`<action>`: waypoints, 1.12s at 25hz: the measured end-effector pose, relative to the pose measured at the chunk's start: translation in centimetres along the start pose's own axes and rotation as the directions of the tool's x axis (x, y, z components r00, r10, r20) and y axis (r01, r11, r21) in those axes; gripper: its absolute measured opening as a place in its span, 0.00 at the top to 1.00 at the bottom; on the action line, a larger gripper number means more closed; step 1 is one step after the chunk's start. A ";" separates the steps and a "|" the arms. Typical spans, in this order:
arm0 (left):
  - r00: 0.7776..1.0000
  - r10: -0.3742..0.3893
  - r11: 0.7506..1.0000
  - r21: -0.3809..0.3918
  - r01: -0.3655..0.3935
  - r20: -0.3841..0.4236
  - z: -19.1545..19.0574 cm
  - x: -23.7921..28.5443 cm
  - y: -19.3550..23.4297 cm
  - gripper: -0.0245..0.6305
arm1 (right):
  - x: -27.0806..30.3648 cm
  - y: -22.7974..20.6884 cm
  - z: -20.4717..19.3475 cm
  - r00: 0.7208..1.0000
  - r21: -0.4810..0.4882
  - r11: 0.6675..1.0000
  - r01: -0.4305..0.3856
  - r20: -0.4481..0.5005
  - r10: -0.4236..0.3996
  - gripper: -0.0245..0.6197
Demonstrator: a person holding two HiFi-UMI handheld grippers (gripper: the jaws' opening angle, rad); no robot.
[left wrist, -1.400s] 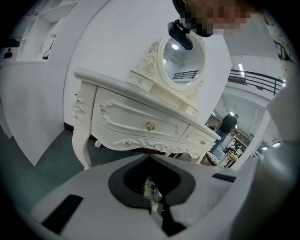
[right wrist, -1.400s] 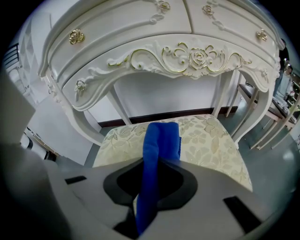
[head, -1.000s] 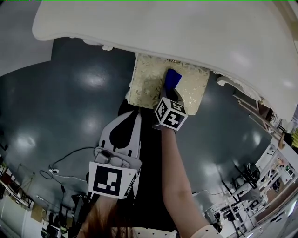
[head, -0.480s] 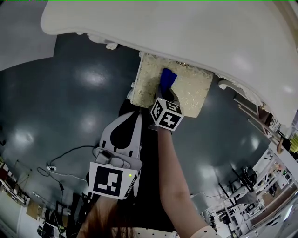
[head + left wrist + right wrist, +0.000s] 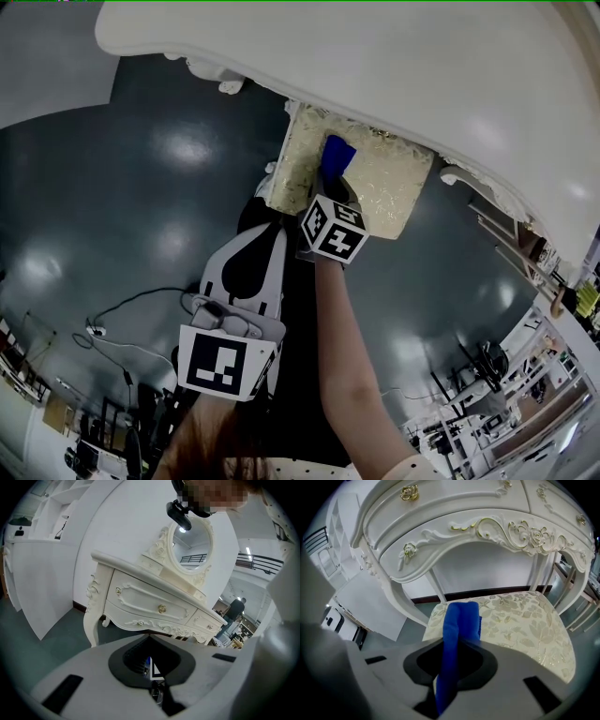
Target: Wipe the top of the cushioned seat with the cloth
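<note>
We have the right gripper [image 5: 334,187] clamped tight on the folded blue cloth [image 5: 337,156]. Its free end lies on the left part of the floral cushioned seat [image 5: 398,187], under the white dressing table [image 5: 375,56]. Our left gripper [image 5: 267,234] hangs over the dark floor [image 5: 141,187], jaws pressed together on nothing.

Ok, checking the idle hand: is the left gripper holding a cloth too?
No, the left gripper is shut on nothing; only the right gripper clamps the blue cloth.
</note>
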State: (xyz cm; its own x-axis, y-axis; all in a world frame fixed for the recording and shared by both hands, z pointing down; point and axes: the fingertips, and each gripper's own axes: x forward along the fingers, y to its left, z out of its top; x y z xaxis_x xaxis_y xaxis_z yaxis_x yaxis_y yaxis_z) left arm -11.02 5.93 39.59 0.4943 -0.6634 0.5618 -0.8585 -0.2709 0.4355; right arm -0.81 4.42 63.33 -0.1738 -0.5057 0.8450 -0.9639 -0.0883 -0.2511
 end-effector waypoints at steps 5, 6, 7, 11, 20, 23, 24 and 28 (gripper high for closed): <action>1.000 0.009 1.000 0.000 -0.009 0.010 0.2 -0.4 0.7 0.96 | 0.3 2.4 -0.1 0.999 -0.025 0.999 -0.047 -0.009 0.047 0.87; 1.000 0.014 1.000 -0.001 -0.014 0.010 0.2 -0.5 0.8 0.96 | 0.5 2.9 -0.1 0.998 -0.031 0.998 -0.058 -0.012 0.058 0.87; 1.000 0.019 1.000 -0.004 -0.019 0.011 0.2 -0.5 1.0 0.96 | 0.6 3.3 -0.2 0.998 -0.038 0.997 -0.067 -0.015 0.067 0.87; 0.999 0.033 0.999 -0.016 -0.033 0.013 0.1 -0.4 1.3 0.96 | 1.1 4.4 -0.3 0.996 -0.057 0.994 -0.091 -0.021 0.090 0.87; 0.998 0.055 0.998 -0.030 -0.055 0.025 0.1 -0.7 2.1 0.96 | 1.6 6.0 -0.5 0.993 -0.076 0.990 -0.116 -0.032 0.114 0.87; 0.997 0.069 0.997 -0.032 -0.068 0.026 0.2 -1.0 2.5 0.96 | 1.8 7.2 -0.6 0.987 -0.086 0.984 -0.156 -0.043 0.153 0.87; 0.997 0.074 0.997 -0.033 -0.073 0.026 0.3 -1.1 2.6 0.96 | 1.9 7.9 -0.6 0.984 -0.091 0.980 -0.177 -0.050 0.173 0.87; 0.996 0.087 0.996 -0.035 -0.086 0.028 0.3 -1.3 3.2 0.96 | 2.7 9.6 -1.3 0.974 -0.138 0.965 -0.222 -0.078 0.213 0.87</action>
State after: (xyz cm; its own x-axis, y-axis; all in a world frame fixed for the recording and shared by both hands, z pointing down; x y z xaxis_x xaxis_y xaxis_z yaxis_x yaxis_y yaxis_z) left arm -14.40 5.71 40.05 0.4133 -0.7038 0.5778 -0.8927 -0.1879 0.4096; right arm -10.83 3.32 63.80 -0.3900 -0.4448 0.8063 -0.9197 0.1454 -0.3646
